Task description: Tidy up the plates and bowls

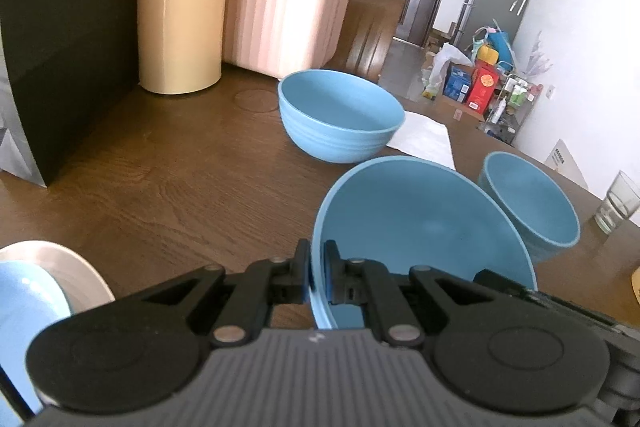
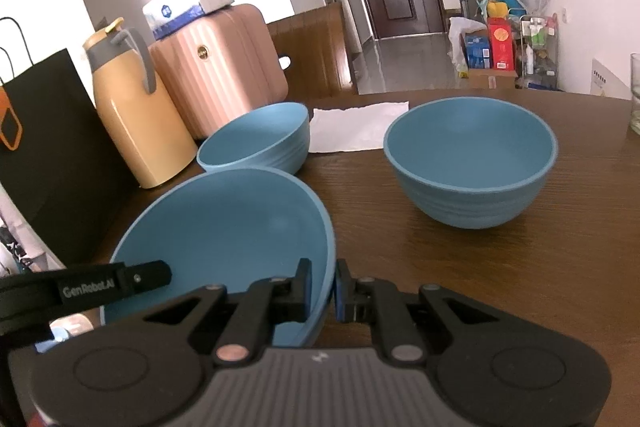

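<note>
One blue bowl is tilted above the wooden table, held from both sides. My left gripper is shut on its left rim, and my right gripper is shut on its right rim. The left gripper's arm shows at the bowl's far side in the right wrist view. Two more blue bowls stand on the table: one at the back and one to the right. A pink plate with a blue dish on it lies at lower left.
A tan thermos jug, a pink suitcase and a black paper bag line the table's left and back. A white paper sheet lies between the standing bowls. A drinking glass stands near the right edge.
</note>
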The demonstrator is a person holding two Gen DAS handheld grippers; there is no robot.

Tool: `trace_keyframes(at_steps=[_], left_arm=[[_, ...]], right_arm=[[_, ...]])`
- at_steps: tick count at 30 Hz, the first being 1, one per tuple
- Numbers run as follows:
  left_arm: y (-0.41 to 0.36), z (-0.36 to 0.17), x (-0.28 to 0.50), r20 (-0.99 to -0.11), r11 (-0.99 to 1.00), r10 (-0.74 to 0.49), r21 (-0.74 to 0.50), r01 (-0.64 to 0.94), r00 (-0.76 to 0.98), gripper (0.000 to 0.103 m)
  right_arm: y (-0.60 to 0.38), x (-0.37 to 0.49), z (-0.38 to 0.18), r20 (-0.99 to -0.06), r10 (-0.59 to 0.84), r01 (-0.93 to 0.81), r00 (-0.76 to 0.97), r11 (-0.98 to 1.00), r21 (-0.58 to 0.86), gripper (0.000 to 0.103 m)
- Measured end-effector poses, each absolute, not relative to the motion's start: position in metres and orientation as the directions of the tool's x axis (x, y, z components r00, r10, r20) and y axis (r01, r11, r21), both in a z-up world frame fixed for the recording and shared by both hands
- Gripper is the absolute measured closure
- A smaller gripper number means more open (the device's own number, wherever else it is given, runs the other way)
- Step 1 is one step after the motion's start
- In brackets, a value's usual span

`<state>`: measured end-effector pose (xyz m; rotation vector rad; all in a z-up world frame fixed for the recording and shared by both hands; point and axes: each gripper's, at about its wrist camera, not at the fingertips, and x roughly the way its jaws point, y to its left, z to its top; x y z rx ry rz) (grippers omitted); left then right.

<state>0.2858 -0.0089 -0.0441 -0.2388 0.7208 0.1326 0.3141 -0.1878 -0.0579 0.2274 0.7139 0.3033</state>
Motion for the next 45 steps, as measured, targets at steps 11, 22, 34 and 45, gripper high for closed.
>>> trace_keyframes(at_steps=[11,22,34,45], left_arm=[[-0.036,-0.031,0.246,-0.673,0.976,-0.002,-0.163,-0.145,0.74,0.095],[-0.054,-0.035,0.217,-0.696,0.985,-0.022,-0.14,-0.106,0.718,0.095],[-0.055,-0.055,0.206,-0.74,0.986,-0.037,-0.138,-0.098,0.671,0.095],[-0.057,-0.068,0.207,-0.764,0.987,-0.032,-0.126,-0.1,0.644,0.095]], right_arm=[[-0.216,0.265,-0.04,-0.598,0.316,-0.157,0.737,0.94,0.303,0.092],[-0.233,0.23,-0.046,-0.618,0.291,-0.126,0.73,0.947,0.297,0.092],[-0.233,0.219,-0.066,-0.646,0.288,-0.116,0.707,0.948,0.296,0.092],[-0.234,0.218,-0.08,-0.665,0.287,-0.107,0.69,0.948,0.298,0.092]])
